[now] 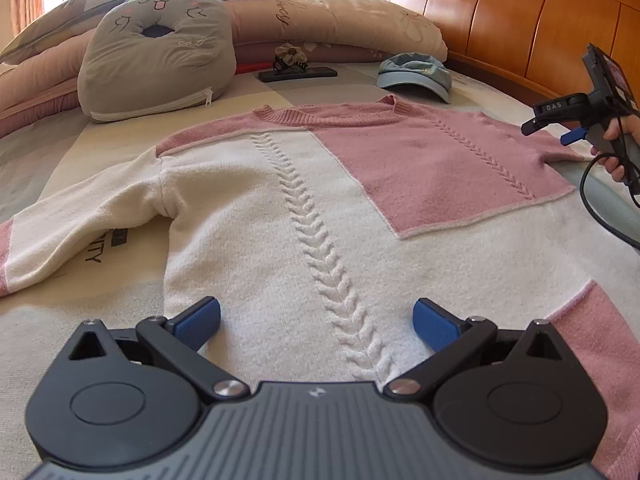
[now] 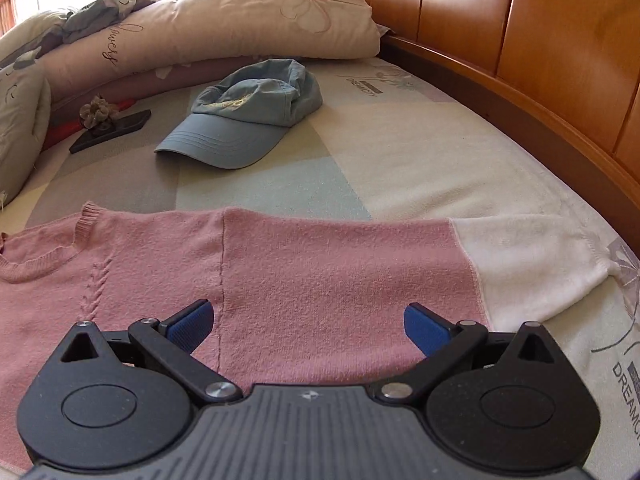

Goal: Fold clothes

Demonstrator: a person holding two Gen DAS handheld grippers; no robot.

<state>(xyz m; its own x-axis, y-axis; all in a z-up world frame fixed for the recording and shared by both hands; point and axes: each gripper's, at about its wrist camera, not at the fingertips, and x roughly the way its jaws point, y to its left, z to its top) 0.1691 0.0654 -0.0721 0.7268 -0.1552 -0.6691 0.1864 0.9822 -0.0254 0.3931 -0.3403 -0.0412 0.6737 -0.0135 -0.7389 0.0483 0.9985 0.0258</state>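
Note:
A pink and white knit sweater (image 1: 320, 200) lies flat, front up, on the bed, neck toward the pillows. Its left sleeve (image 1: 80, 220) stretches out to the left. My left gripper (image 1: 316, 320) is open and empty, hovering over the white lower body near the cable stitch. My right gripper (image 2: 308, 326) is open and empty over the pink shoulder and sleeve (image 2: 340, 272), whose white cuff end (image 2: 532, 264) lies to the right. The right gripper also shows in the left wrist view (image 1: 548, 128), held by a hand at the sweater's right side.
A blue cap (image 2: 248, 120) lies beyond the sweater's shoulder. A grey cat cushion (image 1: 160, 56), long pillows (image 2: 240, 24), a black phone with a flower clip (image 2: 112, 128) sit at the back. The wooden headboard (image 2: 520, 60) runs along the right edge.

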